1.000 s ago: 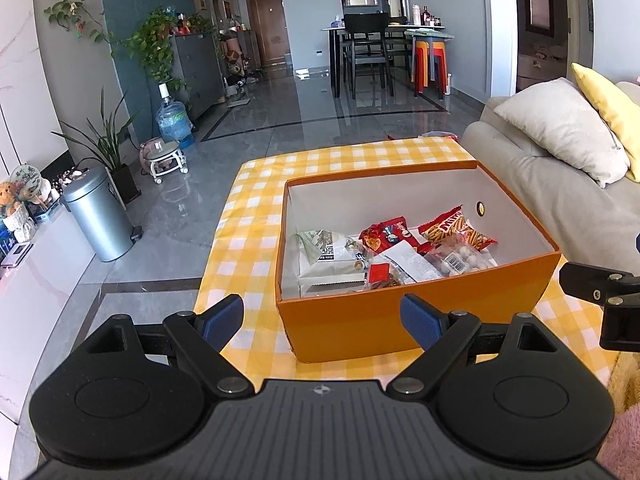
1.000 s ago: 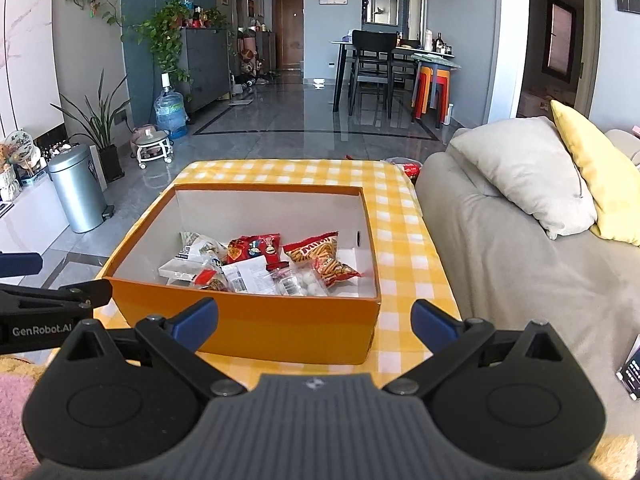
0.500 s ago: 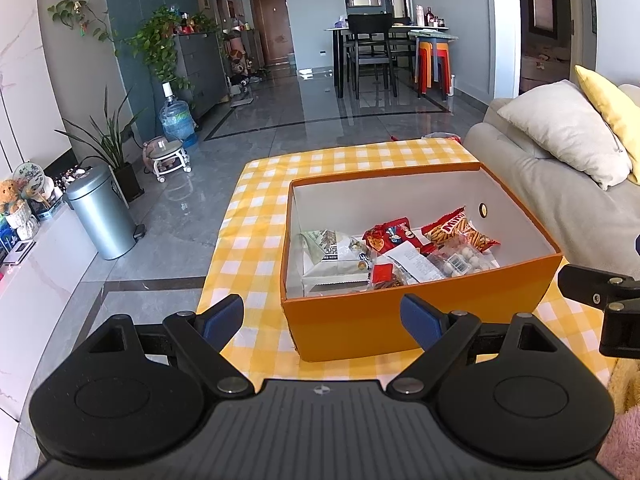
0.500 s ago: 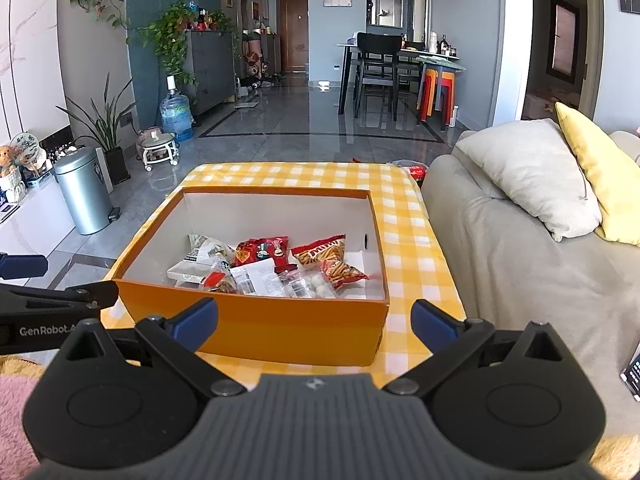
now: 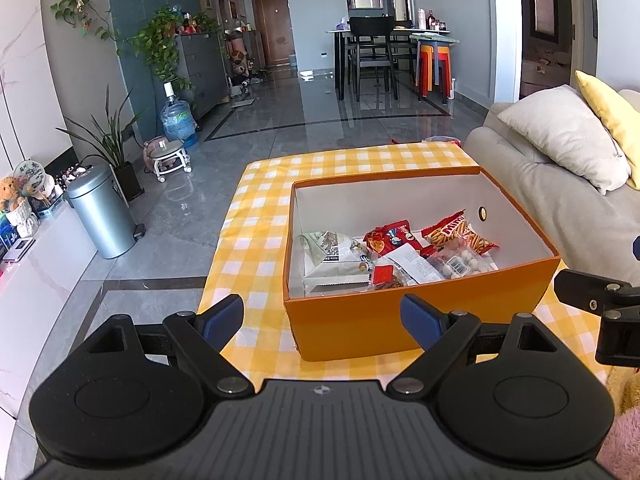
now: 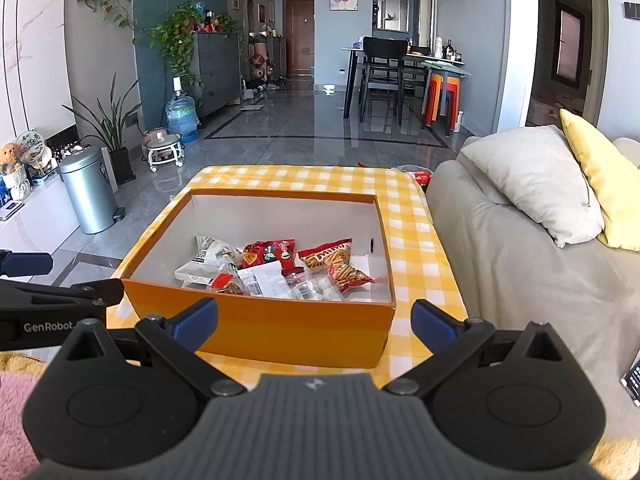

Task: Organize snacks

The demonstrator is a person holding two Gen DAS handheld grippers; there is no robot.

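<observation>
An orange box (image 5: 416,320) stands on the bench (image 5: 260,216), which is covered with a yellow checked cloth, and all the snacks lie inside the box, gathered on its floor toward the near wall. Both tools hover in front of this wall, outside the box, and touch nothing. The left gripper (image 5: 322,318) has its jaws wide apart and empty; the right gripper (image 6: 314,320) also has its jaws wide and empty.

In the heap I see a pale packet (image 5: 332,252) at the left, a red packet (image 5: 390,236) in the middle, an orange bag of sticks (image 6: 334,254) at the right, and a clear bag of small white balls (image 5: 464,262) in front. I think all of them are light and soft. The film looks glossy, so it may slip between the jaws, and the sticks and chips inside can break if squeezed hard. In my judgement the best place to hold a packet is its flat sealed edge or a corner, not the puffed middle. The packets overlap, so pulling one may drag its neighbour. A sofa (image 6: 520,280) stands just beside the bench.
</observation>
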